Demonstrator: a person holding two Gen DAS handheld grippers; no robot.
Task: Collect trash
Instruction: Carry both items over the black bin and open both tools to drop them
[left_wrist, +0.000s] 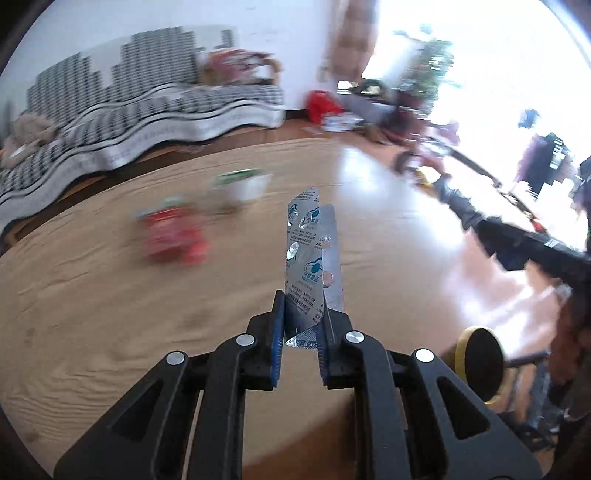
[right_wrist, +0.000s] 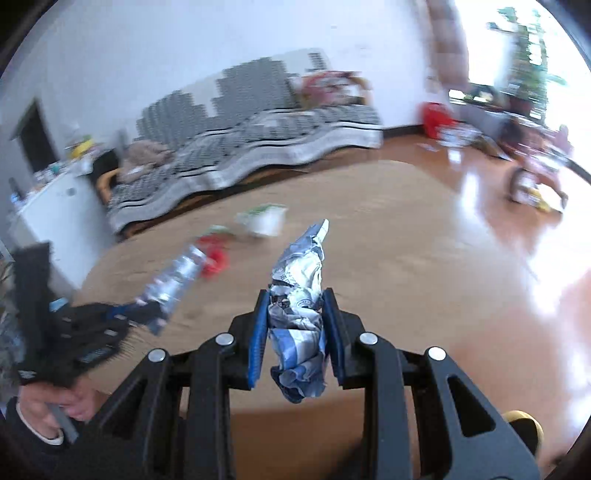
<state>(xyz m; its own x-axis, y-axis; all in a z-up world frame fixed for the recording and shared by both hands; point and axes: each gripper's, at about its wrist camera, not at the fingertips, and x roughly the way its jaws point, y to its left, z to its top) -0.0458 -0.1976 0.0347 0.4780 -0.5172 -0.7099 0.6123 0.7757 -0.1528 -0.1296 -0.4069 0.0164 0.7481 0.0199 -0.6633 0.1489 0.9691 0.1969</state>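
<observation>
The left gripper (left_wrist: 303, 314) pinches a thin, stiff foil blister pack (left_wrist: 312, 254) by its lower end, centre frame; the right gripper (right_wrist: 295, 314) clamps a light, crumpled wrapper (right_wrist: 301, 306) mid-body, soft and springy, likely to slip only if released

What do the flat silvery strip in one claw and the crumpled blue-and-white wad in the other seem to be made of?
The flat silver blister strip in the left gripper looks like shiny foil with clear plastic: it glints, and round bubbles show. The crumpled blue-and-white wrapper in the right gripper looks like thin printed plastic or foil film, sharply creased and glossy; which one is unclear.
</observation>
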